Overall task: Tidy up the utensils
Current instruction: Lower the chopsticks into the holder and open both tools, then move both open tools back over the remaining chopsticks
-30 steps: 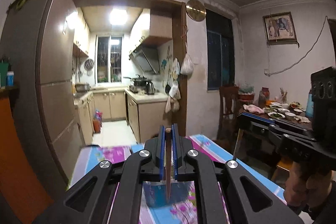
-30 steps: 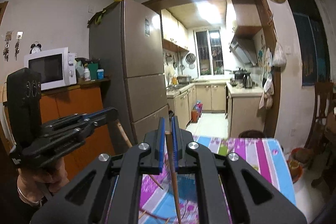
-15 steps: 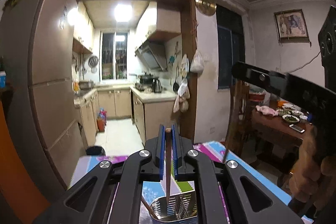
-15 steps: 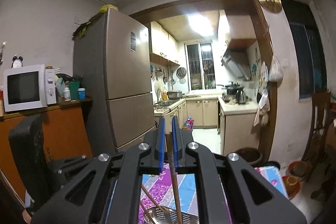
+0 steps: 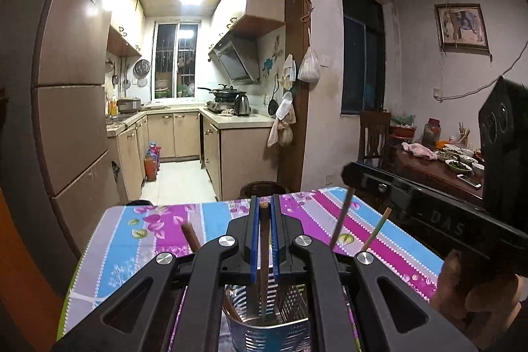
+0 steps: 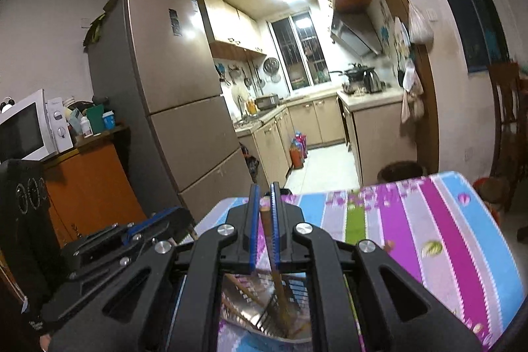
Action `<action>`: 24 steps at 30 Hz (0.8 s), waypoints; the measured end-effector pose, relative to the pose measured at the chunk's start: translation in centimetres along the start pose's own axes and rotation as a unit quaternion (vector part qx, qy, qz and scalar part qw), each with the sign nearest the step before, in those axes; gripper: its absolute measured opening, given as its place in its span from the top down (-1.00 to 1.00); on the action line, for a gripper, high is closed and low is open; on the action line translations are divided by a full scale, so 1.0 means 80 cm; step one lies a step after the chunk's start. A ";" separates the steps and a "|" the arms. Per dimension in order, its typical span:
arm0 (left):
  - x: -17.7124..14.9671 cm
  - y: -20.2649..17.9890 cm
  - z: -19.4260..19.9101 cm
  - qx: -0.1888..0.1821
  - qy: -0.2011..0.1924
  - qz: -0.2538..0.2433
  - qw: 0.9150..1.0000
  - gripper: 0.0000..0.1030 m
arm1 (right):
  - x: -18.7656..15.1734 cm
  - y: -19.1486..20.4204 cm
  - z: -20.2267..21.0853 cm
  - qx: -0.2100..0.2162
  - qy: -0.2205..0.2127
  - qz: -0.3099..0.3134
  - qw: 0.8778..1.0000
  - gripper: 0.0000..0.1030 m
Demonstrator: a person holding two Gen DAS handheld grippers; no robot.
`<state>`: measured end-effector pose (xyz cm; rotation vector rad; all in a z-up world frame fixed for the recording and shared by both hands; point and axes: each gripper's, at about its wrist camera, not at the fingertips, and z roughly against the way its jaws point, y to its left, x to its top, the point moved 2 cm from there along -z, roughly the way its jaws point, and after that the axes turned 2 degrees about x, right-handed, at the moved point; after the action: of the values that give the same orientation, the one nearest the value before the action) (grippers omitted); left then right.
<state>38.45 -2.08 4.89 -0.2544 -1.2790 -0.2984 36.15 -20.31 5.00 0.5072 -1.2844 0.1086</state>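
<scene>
We hold one chopstick in each gripper, and both hang over the same metal utensil holder [image 5: 269,315] on the striped tablecloth [image 5: 389,239].

Our left gripper [image 5: 264,239] is clamped on a dark brown chopstick [image 5: 264,259]. The stick's top sits between the blue pads and its long axis runs nearly straight down, its lower end already inside the holder's rim. The holder lies directly below and just ahead of these fingers, so we judge the coming move to be little more than letting the stick drop.

Our right gripper [image 6: 263,233] is likewise pinched shut on a lighter wooden chopstick [image 6: 274,266]. This one tilts, its lower end slanting down and to the right into the slotted holder [image 6: 264,302] beneath it. The tip seems to be within the rim, though motion blur keeps us from saying how deep.

In the left view the right gripper's black body [image 5: 429,213] reaches in from the right, with its held stick and another pale chopstick [image 5: 376,229] leaning up from behind our left gripper's frame. A brown stick [image 5: 190,236] slants out on the holder's left side.

Both hands are about equally close; the left stick is the better aligned for release.
</scene>
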 end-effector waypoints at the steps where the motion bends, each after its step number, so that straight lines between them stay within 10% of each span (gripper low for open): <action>1: -0.003 0.000 -0.001 0.003 -0.001 0.001 1.000 0.85 | -0.003 -0.002 0.001 -0.001 0.003 -0.002 1.000 0.89; 7: -0.002 0.007 0.014 0.023 -0.013 0.010 1.000 0.84 | 0.001 -0.013 0.041 -0.041 -0.009 0.006 0.999 0.32; 18: 0.041 0.016 0.198 0.070 -0.136 -0.033 0.988 0.51 | 0.033 -0.061 0.232 -0.124 -0.079 0.049 0.988 0.31; 24: 0.006 0.027 0.304 0.119 -0.140 -0.080 0.980 0.22 | -0.009 -0.073 0.352 -0.178 -0.075 0.088 0.977 0.00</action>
<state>17.50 8.39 11.87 0.0135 -1.6039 -0.2482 12.98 -37.16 7.93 0.0941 -1.4572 -0.0147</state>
